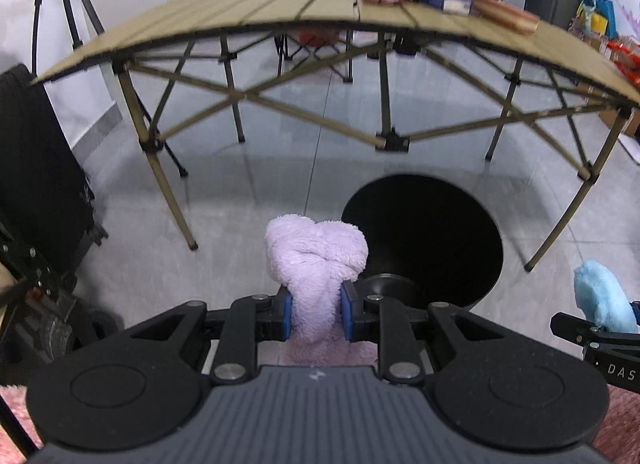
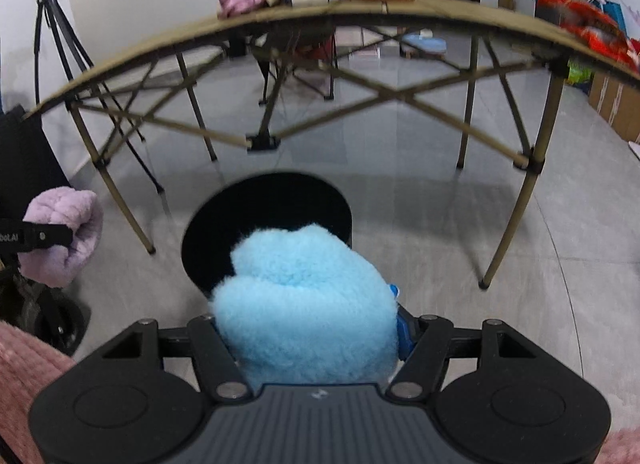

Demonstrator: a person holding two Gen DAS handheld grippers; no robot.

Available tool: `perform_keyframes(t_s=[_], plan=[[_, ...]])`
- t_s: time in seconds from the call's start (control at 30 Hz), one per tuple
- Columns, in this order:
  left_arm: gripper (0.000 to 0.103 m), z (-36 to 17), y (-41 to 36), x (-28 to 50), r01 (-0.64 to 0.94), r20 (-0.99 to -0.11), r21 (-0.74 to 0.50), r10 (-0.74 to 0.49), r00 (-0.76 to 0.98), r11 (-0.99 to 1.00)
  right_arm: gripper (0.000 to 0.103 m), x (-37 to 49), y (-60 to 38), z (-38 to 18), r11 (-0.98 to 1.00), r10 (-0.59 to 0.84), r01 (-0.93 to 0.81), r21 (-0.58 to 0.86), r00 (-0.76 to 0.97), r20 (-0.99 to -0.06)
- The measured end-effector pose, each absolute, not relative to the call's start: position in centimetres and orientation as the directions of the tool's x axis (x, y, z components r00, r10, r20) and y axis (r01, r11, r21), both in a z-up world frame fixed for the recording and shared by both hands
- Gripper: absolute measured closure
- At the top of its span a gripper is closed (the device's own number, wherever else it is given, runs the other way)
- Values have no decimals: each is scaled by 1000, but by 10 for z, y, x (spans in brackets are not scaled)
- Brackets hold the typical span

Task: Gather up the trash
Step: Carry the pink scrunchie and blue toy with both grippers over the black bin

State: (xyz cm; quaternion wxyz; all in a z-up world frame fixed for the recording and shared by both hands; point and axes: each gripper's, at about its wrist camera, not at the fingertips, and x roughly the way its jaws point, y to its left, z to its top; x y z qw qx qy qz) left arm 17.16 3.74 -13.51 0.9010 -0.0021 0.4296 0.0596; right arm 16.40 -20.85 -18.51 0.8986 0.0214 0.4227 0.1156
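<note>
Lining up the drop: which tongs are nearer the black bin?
Right. The right tongs with the blue fluffy bundle overlap the black bin; the left tongs with the purple bundle sit beside it.

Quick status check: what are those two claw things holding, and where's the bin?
Left gripper shut on lilac fluffy cloth. Right gripper shut on blue fluffy cloth. Black bin on floor just ahead, mouth open. Nothing in the way.
</note>
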Motion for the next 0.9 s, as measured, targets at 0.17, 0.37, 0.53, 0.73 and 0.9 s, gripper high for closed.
perform_keyframes(t_s=[0.17,0.37,0.53,0.73,0.9], plan=[[80,-155,42,179,-115,-809,56,112,577,992,38,166,-208,-205,975,212,-177,133,574,-791],[80,-171,45,191,-124,-842,58,115,526,991,38,174,-211,-224,980,192,-154,129,535,-823],[80,-176,44,199,-123,-857,57,112,503,991,38,182,-214,-233,982,180,-134,129,516,-838],[80,-182,44,208,-129,-872,57,112,476,990,38,190,-221,-243,986,166,-106,131,496,-852],[80,-184,43,213,-132,-881,52,108,460,990,38,196,-225,-251,987,159,-86,134,481,-862]])
